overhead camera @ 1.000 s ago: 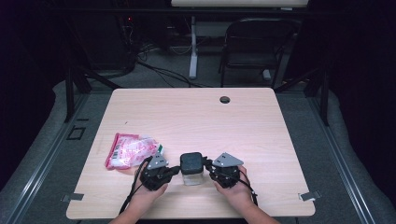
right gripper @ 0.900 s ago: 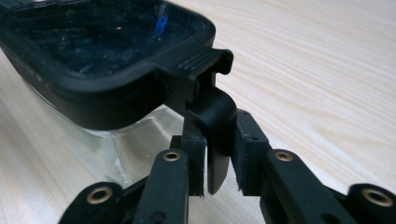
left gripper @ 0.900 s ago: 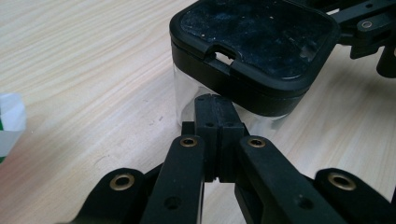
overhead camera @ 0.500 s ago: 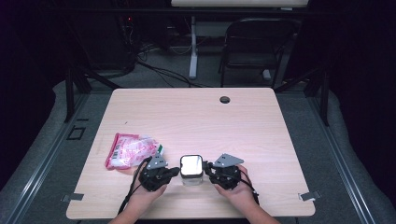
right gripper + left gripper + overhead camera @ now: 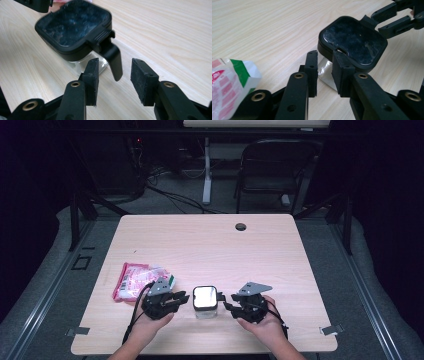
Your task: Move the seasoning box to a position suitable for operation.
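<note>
Black-lidded jar point(image 5: 205, 300) sits between both grippers. Left gripper point(image 5: 325, 67) and right gripper point(image 5: 113, 71): jaws have just been opening, nothing clamped, clasp point(image 5: 112, 58) just ahead of right pads. Judgement: back off straight and level to avoid snagging the clasp.

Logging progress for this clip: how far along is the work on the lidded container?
The lid sits on the clear container, its latch hanging loose. Both grippers, left and right, have just been opening, with nothing clamped. The snack bag lies untouched beside them; whatever involves it remains.
</note>
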Demonstrator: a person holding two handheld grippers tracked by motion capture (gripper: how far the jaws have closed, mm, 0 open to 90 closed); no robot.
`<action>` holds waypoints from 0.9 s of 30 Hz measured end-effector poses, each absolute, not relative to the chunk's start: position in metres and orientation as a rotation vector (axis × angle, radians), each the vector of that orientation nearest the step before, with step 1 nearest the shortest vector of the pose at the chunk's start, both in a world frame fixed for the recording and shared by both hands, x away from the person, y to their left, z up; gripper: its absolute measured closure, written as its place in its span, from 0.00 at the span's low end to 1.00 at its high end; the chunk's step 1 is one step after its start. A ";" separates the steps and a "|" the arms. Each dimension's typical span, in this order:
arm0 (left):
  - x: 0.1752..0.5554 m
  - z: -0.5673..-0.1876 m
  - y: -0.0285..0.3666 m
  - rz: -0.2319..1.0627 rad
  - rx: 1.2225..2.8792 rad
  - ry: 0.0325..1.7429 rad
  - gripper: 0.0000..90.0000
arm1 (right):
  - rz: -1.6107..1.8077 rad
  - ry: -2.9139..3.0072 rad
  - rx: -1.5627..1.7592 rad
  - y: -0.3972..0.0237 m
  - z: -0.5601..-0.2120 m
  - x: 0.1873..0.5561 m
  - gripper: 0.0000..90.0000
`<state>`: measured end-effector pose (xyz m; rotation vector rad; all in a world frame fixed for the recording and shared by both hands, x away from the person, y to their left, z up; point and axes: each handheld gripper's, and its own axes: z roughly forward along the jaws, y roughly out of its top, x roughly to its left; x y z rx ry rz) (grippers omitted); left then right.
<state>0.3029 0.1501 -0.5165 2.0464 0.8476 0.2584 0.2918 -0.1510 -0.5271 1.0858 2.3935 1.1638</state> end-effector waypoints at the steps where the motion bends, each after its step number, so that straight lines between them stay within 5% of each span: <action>1: 0.303 -0.515 0.151 0.261 2.046 0.849 0.81 | 1.172 2.388 1.083 -0.152 -0.524 0.291 0.67; 16: 0.322 -0.510 0.156 0.181 2.003 0.834 0.71 | 1.135 2.398 1.277 -0.142 -0.486 0.309 0.79; 27: 0.321 -0.507 0.151 0.247 2.027 0.797 0.72 | 1.161 2.377 1.292 -0.129 -0.487 0.310 0.91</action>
